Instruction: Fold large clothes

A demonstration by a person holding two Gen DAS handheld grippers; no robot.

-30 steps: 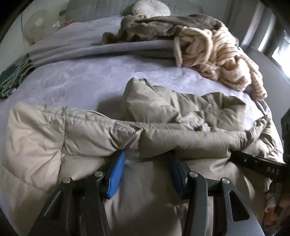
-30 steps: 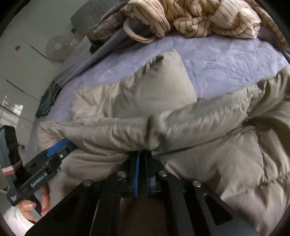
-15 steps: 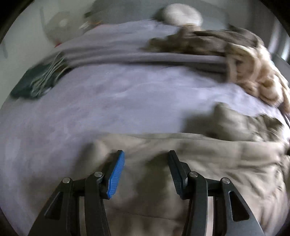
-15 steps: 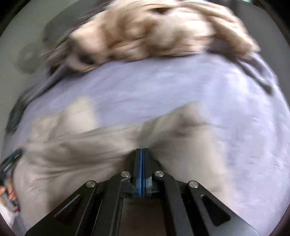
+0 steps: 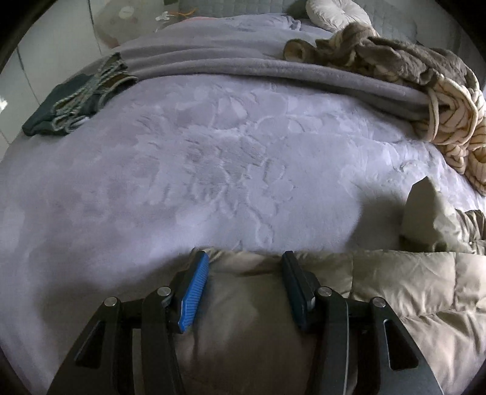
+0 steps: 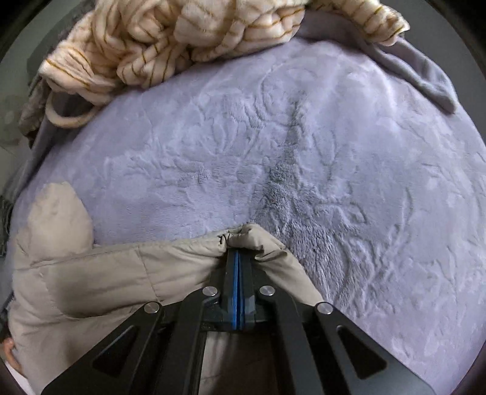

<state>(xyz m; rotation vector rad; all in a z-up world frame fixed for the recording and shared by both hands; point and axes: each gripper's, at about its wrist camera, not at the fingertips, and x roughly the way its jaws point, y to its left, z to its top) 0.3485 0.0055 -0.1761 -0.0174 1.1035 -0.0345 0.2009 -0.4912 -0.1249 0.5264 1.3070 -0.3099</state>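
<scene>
Holding the beige quilted coat (image 5: 395, 288) with both grippers at the near side of the bed, over the lavender bed cover (image 5: 212, 152). Clamping a thick padded fold with the left gripper (image 5: 243, 257): keeping the fingers (image 5: 194, 291) roughly half spread and pressing from both sides on the puffed fabric bulging up between them. Pinching the far edge of the coat (image 6: 106, 273) with the right gripper (image 6: 237, 252): keeping the fingers pressed tightly together on a thin, puckered bit of hem at the tips, with fabric draping down on either side. Pointing both grippers steeply down toward the bed cover (image 6: 303, 152). Stretching sideways along the near edge of the bed, running off to the right in the left wrist view and off to the left in the right wrist view. Rising in a peaked lump at the right edge of the left wrist view and at the left of the right wrist view. Lying well apart from the coat, toward the far side of the bed: grey blanket (image 5: 243, 66) folded into a long ridge, brown fuzzy garment (image 5: 395, 51) and cream striped garment (image 6: 182, 39) heaped on its right end, dark green fringed cloth (image 5: 70, 103) at the left edge, round white cushion (image 5: 334, 12) behind.
</scene>
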